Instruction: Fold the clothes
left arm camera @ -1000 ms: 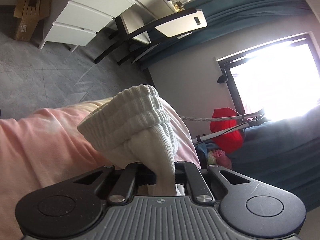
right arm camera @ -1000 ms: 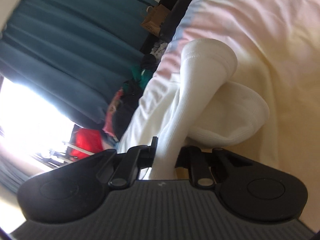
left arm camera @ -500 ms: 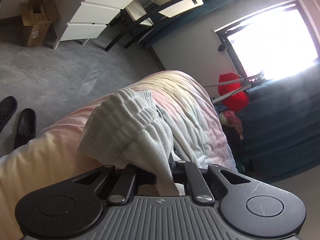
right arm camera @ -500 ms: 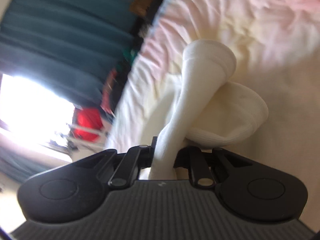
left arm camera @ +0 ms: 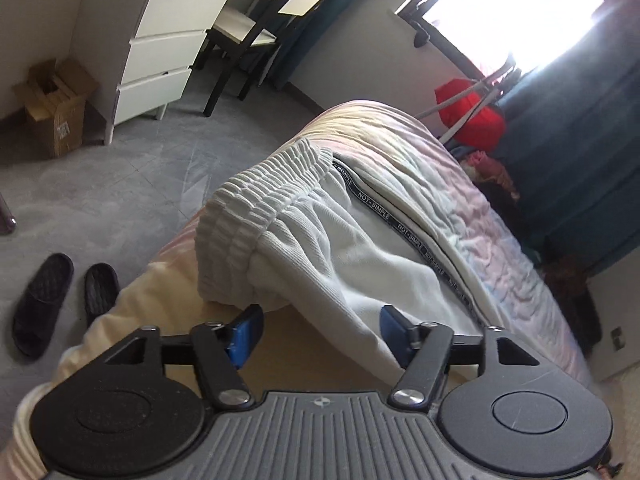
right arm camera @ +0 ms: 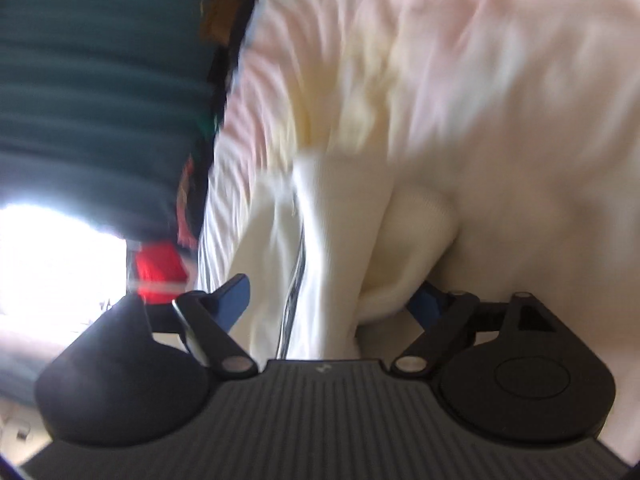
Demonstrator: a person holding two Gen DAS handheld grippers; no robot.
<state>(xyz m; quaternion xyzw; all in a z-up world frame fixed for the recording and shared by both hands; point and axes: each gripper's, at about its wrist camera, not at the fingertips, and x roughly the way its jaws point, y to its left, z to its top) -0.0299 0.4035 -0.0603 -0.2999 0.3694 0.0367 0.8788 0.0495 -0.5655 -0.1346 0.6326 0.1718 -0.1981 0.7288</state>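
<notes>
**Q:** Trousers (left arm camera: 336, 240) on the bed (left arm camera: 420, 152), both claws near them. What has just changed?

**A:** Release. A second ago my left claw (left arm camera: 320, 330) and my right claw (right arm camera: 334, 298) were each pinched on a bunch of the white cloth, lifted off the cover. Now both stand apart, blue pads (left arm camera: 246, 332) spread wide, and nothing is clamped between them. The cloth still lies in the gap of each claw, but loosely.

**Q:** Where do the trousers lie now?

**A:** On the bed cover, close to its near edge. The ribbed waistband (left arm camera: 256, 216) is doubled over on top, and the black lettered stripe (left arm camera: 404, 232) runs along the leg toward my left claw. The right view is smeared by motion; I can make out a rounded fold of cloth (right arm camera: 416, 240) between the pads, little more.

**Q:** What does that mean for the folding?

**A:** I judge one fold laid down and let go. The heap looks lumpy, so smoothing or a second fold likely remains.
</notes>
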